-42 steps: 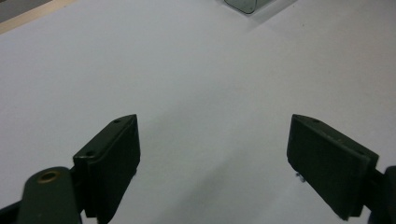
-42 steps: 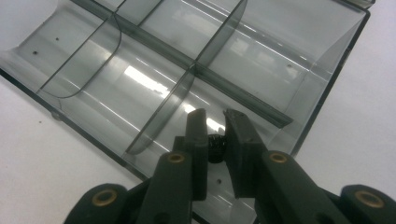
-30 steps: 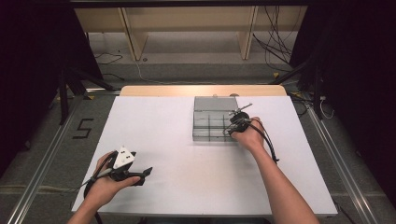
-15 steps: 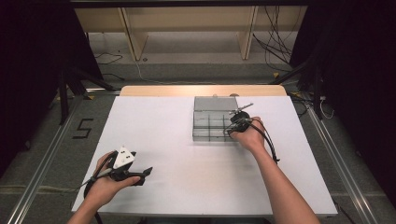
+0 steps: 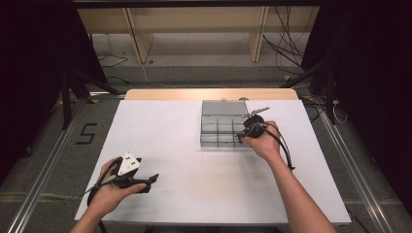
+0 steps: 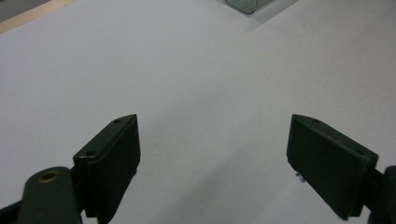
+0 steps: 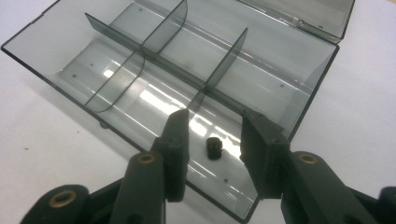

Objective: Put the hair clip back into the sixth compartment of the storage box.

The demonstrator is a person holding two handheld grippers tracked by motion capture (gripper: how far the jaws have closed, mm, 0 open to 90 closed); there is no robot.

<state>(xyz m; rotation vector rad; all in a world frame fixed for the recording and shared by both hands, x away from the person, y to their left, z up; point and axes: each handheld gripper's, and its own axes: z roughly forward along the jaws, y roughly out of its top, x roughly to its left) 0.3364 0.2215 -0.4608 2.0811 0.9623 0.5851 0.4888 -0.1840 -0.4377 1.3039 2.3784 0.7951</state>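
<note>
My right gripper (image 7: 212,140) is positioned over the near right compartment of the clear grey organiser box (image 7: 116,70). Its jaws are parted, with a moderate gap between them, and they grip nothing. A small black cylindrical part (image 7: 214,148) lies on the floor of that compartment, directly between the two jaws and touching neither. In the high view, my right gripper (image 5: 243,136) sits at the right end of the box (image 5: 216,127), held in my right hand (image 5: 265,143), with its cable looping back along the wrist.

The box rests on the white table (image 5: 184,160), toward the far right part of the surface. Its lid (image 7: 299,11) is open and stands at the far side. One long divider runs the length of the box and shorter dividers cross it, forming several compartments. The other compartments I can see hold nothing that I can make out.

My left gripper (image 6: 212,158) is well apart from the box, near the front left of the table. Its jaws are spread wide and hold nothing; only bare table surface lies between them. In the high view, my left hand (image 5: 109,187) holds the left gripper (image 5: 148,180) low over the table, jaws pointing to the right, with the grey three-cornered plate on top.
</note>
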